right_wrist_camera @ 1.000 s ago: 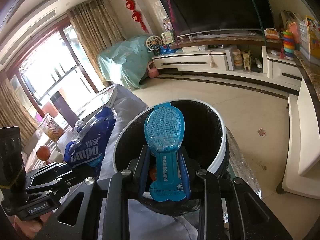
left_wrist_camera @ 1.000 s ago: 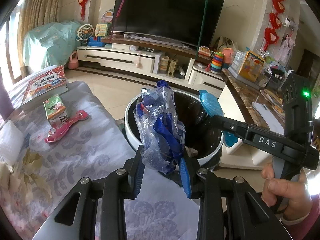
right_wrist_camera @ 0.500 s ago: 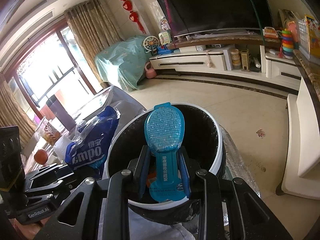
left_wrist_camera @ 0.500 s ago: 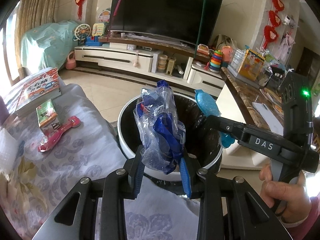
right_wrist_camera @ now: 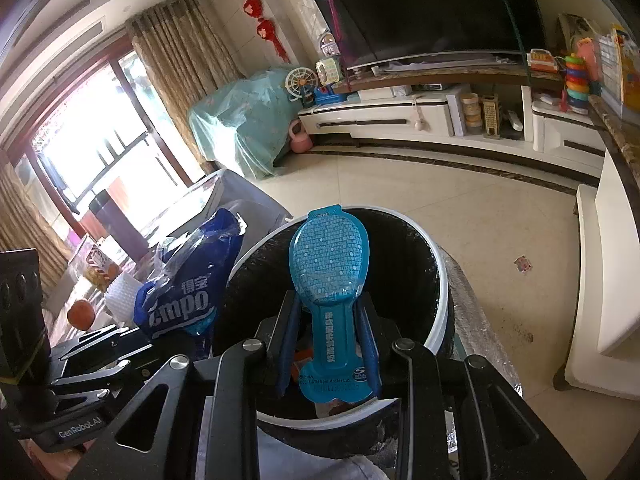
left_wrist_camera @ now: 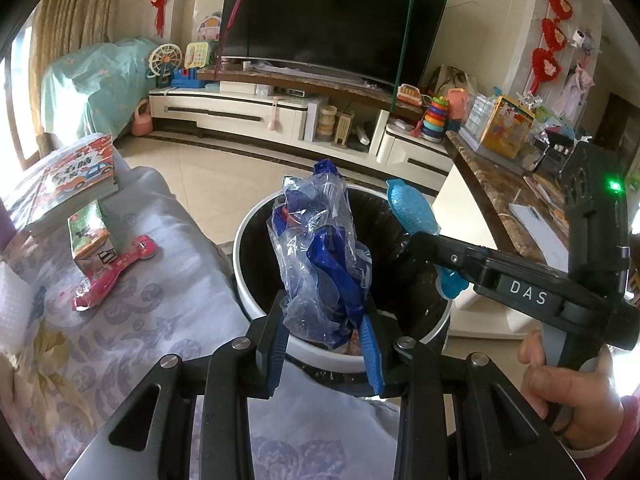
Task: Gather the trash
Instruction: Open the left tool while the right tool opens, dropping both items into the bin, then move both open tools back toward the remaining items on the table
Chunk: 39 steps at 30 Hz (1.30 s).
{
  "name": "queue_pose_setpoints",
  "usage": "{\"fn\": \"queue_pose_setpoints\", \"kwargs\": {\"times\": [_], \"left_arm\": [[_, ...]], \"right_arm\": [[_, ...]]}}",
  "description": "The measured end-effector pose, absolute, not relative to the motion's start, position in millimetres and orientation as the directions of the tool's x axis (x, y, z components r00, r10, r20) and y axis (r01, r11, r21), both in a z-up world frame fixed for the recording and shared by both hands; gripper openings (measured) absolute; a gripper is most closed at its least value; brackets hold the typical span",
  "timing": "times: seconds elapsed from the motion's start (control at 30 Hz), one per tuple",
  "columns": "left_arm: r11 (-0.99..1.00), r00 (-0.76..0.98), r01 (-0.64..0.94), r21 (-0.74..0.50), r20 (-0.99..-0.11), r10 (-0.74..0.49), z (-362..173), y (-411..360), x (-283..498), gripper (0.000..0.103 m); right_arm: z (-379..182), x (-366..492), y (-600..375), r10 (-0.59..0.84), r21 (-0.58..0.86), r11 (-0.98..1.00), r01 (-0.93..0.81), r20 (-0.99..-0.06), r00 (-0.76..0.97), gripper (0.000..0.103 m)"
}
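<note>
- The left gripper [left_wrist_camera: 326, 332] is clamping a crumpled blue-and-clear plastic bag [left_wrist_camera: 324, 256], its blue pads pressing the bag's lower end from both sides while the rest is standing up above them.
- That bag is hanging over the near rim of the round white trash bin with a black liner [left_wrist_camera: 256, 292]; in the right wrist view it [right_wrist_camera: 188, 280] is showing white lettering and sitting just left of the bin [right_wrist_camera: 438, 280].
- The right gripper [right_wrist_camera: 328, 354] is squeezing the narrow stem of a flat turquoise spoon-shaped plastic package [right_wrist_camera: 328, 264], whose wide rounded end is pointing up and away over the bin's dark opening.
- In the left wrist view the same package [left_wrist_camera: 412, 210] is sticking out past the right gripper's [left_wrist_camera: 430, 246] black body above the bin's far side, with a person's hand [left_wrist_camera: 568, 388] wrapping the handle.
- On the pale floral cloth [left_wrist_camera: 132, 320] left of the bin, a pink spoon-shaped package [left_wrist_camera: 116, 272] is lying beside a small green-and-orange carton [left_wrist_camera: 90, 236], near a colourful picture book [left_wrist_camera: 78, 176].
- Some scraps are showing inside the bin, too small to identify.
</note>
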<state>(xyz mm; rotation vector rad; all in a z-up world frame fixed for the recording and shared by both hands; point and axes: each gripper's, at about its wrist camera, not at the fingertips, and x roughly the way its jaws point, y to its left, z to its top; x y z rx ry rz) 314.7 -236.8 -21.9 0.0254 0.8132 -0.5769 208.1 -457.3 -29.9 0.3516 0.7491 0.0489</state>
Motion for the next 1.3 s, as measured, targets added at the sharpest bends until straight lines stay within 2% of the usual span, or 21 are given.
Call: {"fn": "queue_pose_setpoints", "kwargs": {"times": [0.53,0.6,0.67,0.73,0.8,0.83,0.87,1.17,1.3], "left_arm": [[0.855,0.543,0.485,-0.186,-0.702,-0.461,-25,-244,322,0.035],[0.855,0.541,0.484,-0.185,-0.705,-0.459,-26,-245,324,0.037],[0.857,0.542,0.482,-0.182,-0.706,-0.455,-26,-245,323,0.043],[0.857,0.543,0.479,-0.191,-0.703,-0.460,-25,-244,322,0.047],[0.856,0.547,0.480,-0.192,-0.697,-0.463,-24,-241,318,0.053],[0.860,0.553,0.474,-0.187,-0.698,-0.456,-24,-240,316,0.061],[0.864,0.558,0.470,-0.183,-0.696,-0.451,-24,-238,314,0.063],[0.892,0.598,0.399,-0.210,-0.678,-0.427,-31,-193,278,0.065],[0.912,0.623,0.349,-0.213,-0.675,-0.396,-34,-162,260,0.066]], "right_arm": [[-31,215,-459,0.173,0.338,0.937,0.088,-0.668,0.724,0.030],[-32,215,-460,0.170,0.336,0.937,0.090,-0.669,0.723,0.032],[-32,216,-460,0.170,0.336,0.937,0.092,-0.671,0.722,0.032],[-33,217,-461,0.172,0.341,0.935,0.096,-0.674,0.718,0.038],[-32,214,-461,0.169,0.346,0.933,0.101,-0.667,0.726,0.057],[-31,212,-462,0.165,0.347,0.932,0.104,-0.662,0.731,0.060],[-30,210,-462,0.164,0.350,0.931,0.105,-0.657,0.736,0.063],[-20,194,-442,0.176,0.358,0.930,0.082,-0.630,0.756,0.085],[-19,188,-420,0.201,0.360,0.932,0.047,-0.620,0.758,0.088]]}}
